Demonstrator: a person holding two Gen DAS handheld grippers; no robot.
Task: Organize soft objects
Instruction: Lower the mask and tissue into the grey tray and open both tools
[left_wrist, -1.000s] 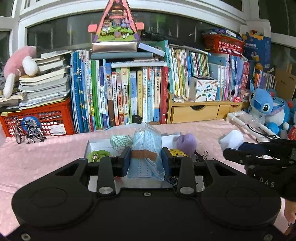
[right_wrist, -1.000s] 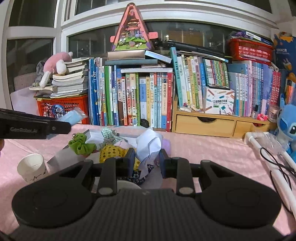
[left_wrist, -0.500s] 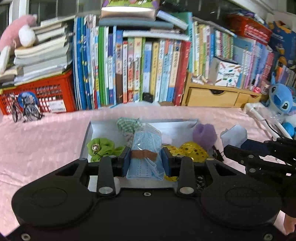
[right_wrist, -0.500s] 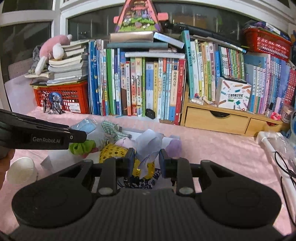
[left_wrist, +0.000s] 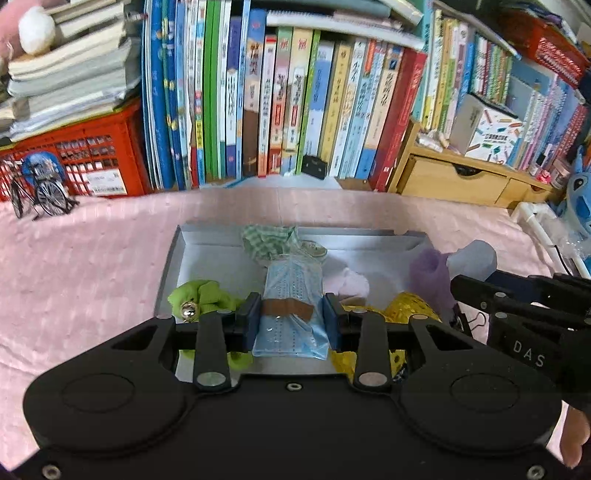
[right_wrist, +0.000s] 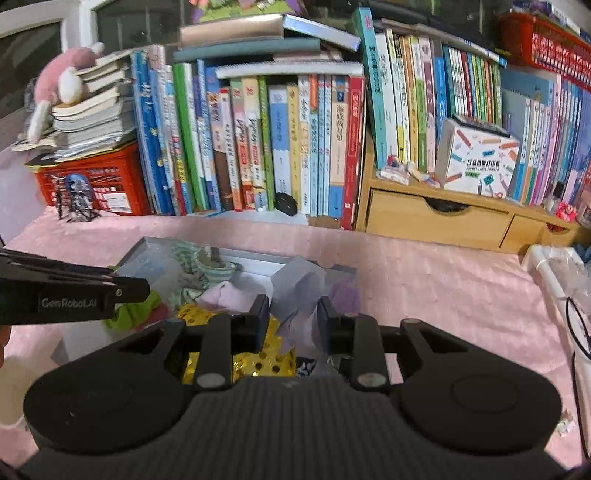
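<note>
Two grippers: both clamped on items.
Left gripper (left_wrist: 291, 323): jaws pinched blue mask pack (left_wrist: 291, 295) above tray (left_wrist: 170, 266).
Right gripper (right_wrist: 292, 319): jaws pinched pale tissue (right_wrist: 299, 291).
Right view only: paper cup (right_wrist: 11, 387).

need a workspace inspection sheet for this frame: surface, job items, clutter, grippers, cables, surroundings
Surface: pink cloth covering the table.
Job's things: white box holding a green checked cloth, green scrunchie, pink cloth piece and gold spotted fabric.
Clutter: toy bicycle; paper cup at the left edge.
Grippers: left gripper shut on the mask pack; right gripper shut on the pale plastic bag, both over the box.
Cables: black cable on the far right.
Surroundings: row of books, red crate, wooden drawers, blue plush toy.
</note>
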